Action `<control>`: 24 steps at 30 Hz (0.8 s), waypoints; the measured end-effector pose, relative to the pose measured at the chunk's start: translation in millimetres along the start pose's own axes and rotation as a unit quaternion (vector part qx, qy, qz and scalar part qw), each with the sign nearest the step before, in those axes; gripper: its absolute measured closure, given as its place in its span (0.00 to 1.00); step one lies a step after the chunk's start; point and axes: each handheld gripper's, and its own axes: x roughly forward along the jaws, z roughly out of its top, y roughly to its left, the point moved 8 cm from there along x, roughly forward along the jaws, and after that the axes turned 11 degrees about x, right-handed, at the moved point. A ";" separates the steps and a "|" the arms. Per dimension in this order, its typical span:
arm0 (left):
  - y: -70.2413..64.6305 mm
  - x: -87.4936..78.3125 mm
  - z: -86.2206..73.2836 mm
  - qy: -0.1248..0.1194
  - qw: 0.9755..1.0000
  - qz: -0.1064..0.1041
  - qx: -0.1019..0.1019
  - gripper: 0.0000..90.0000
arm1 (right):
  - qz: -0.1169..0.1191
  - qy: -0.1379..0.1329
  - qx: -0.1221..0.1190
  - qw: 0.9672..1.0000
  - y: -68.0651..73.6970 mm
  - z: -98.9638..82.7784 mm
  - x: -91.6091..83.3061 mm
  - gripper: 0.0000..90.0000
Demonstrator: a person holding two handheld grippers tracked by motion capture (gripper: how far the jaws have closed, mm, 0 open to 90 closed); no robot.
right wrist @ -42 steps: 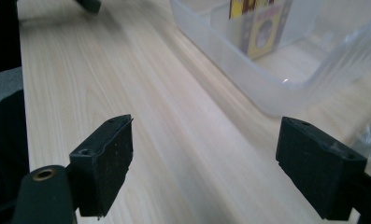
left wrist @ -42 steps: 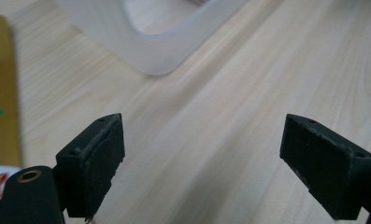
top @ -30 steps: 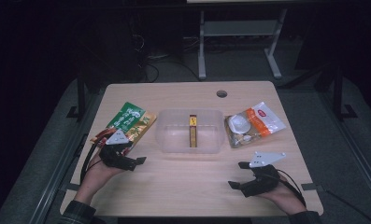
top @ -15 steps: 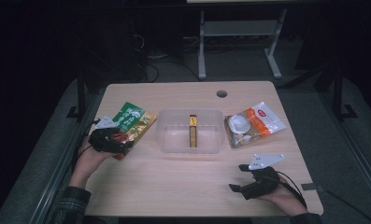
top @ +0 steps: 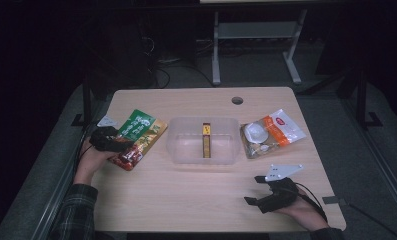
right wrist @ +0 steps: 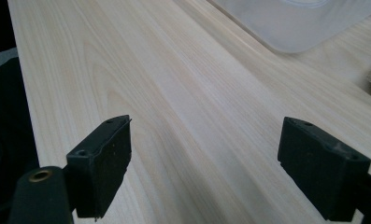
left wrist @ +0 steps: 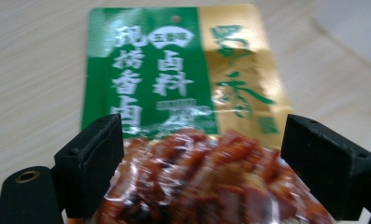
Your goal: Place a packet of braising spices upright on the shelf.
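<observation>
since the earlier frames, left gripper (top: 117,143) has travelled from the near left part of the table (top: 196,210) forward onto the green and gold snack packet (top: 138,137); right gripper (top: 266,192) has not shifted. the packet lies flat at the table's left side, just beside the clear plastic tub (top: 183,150). in the left gripper view, the jaws stand apart, straddling the packet's red lower end (left wrist: 206,182) (pads not pressing it). right gripper rests near the front right edge, jaws wide over bare wood. a white and orange packet (top: 271,132) lies right of the tub.
</observation>
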 end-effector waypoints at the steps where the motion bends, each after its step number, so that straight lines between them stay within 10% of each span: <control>1: 3.1 0.9 0.2 -0.005 1.000 0.005 -0.001 0.14 | 0.000 -0.001 0.000 1.000 0.1 0.1 -0.5 0.19; 24: 34.7 37.3 -26.7 0.006 0.997 -0.018 -0.070 0.12 | -0.011 -0.004 0.015 1.000 -1.0 -10.3 -10.2 0.19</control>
